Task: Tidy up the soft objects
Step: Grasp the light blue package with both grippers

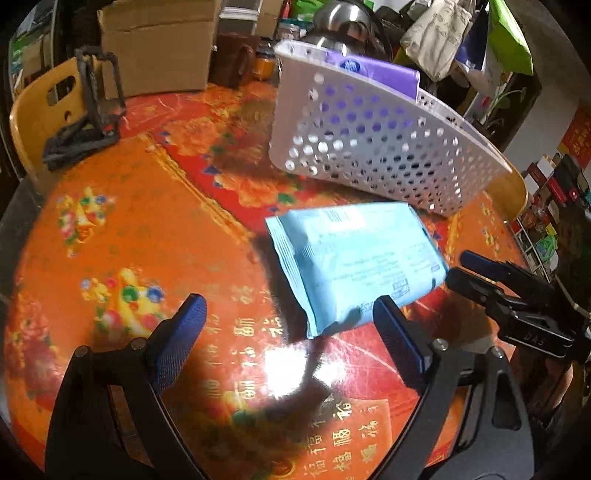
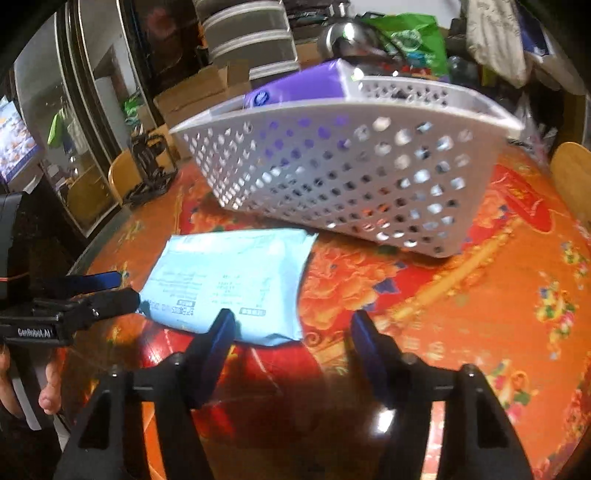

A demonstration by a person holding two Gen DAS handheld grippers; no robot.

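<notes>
A light blue soft pack of wipes [image 1: 354,258] lies flat on the red and orange table, printed side up; it also shows in the right wrist view [image 2: 229,284]. Behind it stands a white perforated basket [image 1: 369,147] [image 2: 351,177] holding a purple soft pack [image 1: 373,72] [image 2: 295,88]. My left gripper [image 1: 290,314] is open, its right finger at the pack's near corner. My right gripper [image 2: 291,326] is open, its left finger over the pack's near edge. Each gripper shows in the other's view, the right one [image 1: 476,269] beside the pack's right end and the left one [image 2: 110,288] at its left end.
A black folding stand [image 1: 88,110] sits at the table's far left beside a yellow chair back [image 1: 40,110]. A cardboard box [image 1: 159,44], a brown mug [image 1: 236,59] and a steel kettle [image 1: 340,22] stand behind the basket. A second chair back [image 2: 572,177] is at right.
</notes>
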